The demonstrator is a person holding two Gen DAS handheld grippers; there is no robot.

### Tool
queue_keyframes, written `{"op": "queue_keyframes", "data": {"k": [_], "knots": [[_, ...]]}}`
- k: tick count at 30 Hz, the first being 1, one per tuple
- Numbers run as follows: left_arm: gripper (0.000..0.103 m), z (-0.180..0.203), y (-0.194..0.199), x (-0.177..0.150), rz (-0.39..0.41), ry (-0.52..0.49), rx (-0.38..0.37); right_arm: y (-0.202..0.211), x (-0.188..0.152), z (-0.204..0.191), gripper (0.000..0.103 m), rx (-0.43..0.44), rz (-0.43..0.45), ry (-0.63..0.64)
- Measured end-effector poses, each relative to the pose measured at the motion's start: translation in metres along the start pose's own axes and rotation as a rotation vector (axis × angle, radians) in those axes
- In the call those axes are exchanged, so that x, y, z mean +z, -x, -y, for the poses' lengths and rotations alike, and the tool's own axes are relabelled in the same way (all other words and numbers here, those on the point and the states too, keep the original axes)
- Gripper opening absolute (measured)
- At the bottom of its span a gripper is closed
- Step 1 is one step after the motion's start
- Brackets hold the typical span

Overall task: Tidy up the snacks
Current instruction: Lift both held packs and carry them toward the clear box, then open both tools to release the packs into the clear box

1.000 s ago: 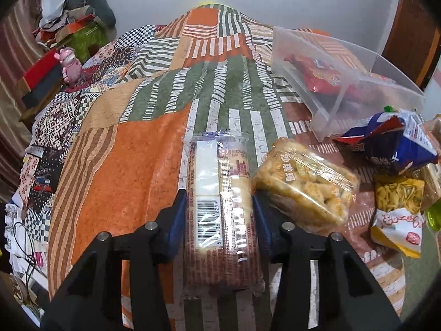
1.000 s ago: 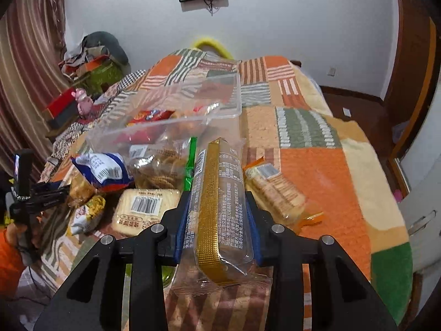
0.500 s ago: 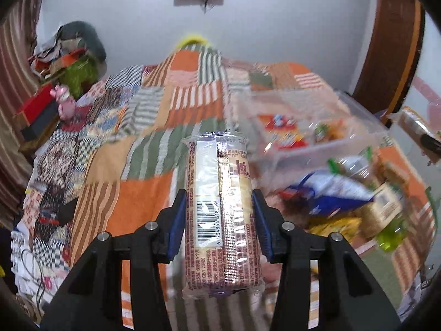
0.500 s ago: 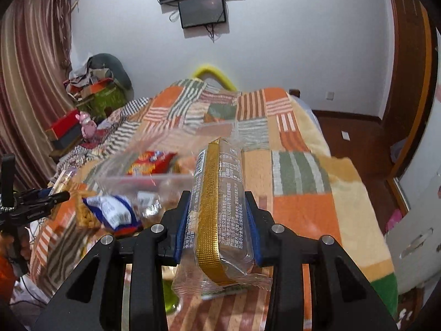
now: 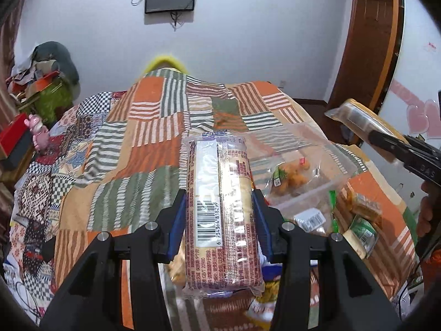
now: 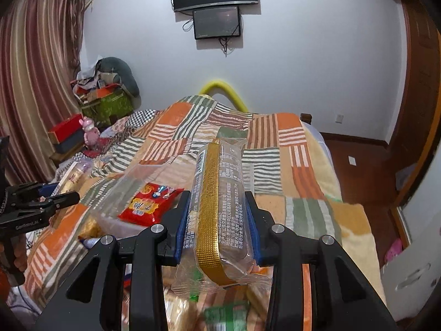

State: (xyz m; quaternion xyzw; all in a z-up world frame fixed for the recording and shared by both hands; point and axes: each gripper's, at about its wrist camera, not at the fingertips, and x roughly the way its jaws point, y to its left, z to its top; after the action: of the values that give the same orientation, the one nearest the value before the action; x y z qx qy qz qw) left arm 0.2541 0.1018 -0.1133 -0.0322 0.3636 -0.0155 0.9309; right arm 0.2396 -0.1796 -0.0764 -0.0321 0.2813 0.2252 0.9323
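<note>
Risks, as judged from this moment:
- Both packs are long and pinched only near their lower half, so a quick swing could let one pivot or slide out between the pads.
- The bin (image 5: 325,171) has thin clear walls and sits on soft bedding. A pack lowered onto its rim could tip it or bounce out.
- Both grippers head for one bin, so they could collide above it.
- A hard squeeze may crush the biscuits inside.

Left gripper (image 5: 219,218): clamped on the barcode pack (image 5: 220,215), which stands upright at centre frame, its top reaching past the fingertips.

Right gripper (image 6: 217,220): clamped on the gold-strip pack (image 6: 217,201), upright at centre frame, its loose wrapper end hanging below the pads.

Bin: right of centre in the left view, beyond and to the right of the barcode pack. In the right view it lies left of centre, beyond the left pad, with a red bag (image 6: 148,204) inside.

Loose snacks (image 5: 361,220): lower right of the left view, on the quilt (image 5: 154,127) beside the bin.
</note>
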Motion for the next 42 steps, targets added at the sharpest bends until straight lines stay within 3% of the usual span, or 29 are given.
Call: {"op": "queue_keyframes", "data": {"k": [6,13,21,28,34,42], "knots": [[0.045,0.011,-0.031,0.015,-0.044,-0.024,-0.042,-0.03,0.008,0.004,0.033,-0.006,-0.044,0.015],[0.045,0.021,-0.066,0.022,-0.092,-0.067,-0.059,-0.071,0.004,0.009,0.033,-0.023,-0.16,0.04],[0.045,0.027,-0.089,0.025,-0.135,-0.064,-0.064,-0.086,-0.001,0.014,0.034,-0.016,-0.216,0.069],[0.047,0.027,-0.064,0.029,-0.079,-0.062,-0.073,-0.056,0.006,0.015,0.038,0.008,-0.175,0.068],[0.056,0.009,-0.029,0.018,-0.044,-0.055,-0.041,-0.019,0.004,0.02,0.045,0.009,-0.122,0.062],[0.059,-0.029,-0.01,-0.016,-0.097,-0.016,0.036,0.004,-0.017,0.034,0.049,-0.035,-0.137,0.057]]}}
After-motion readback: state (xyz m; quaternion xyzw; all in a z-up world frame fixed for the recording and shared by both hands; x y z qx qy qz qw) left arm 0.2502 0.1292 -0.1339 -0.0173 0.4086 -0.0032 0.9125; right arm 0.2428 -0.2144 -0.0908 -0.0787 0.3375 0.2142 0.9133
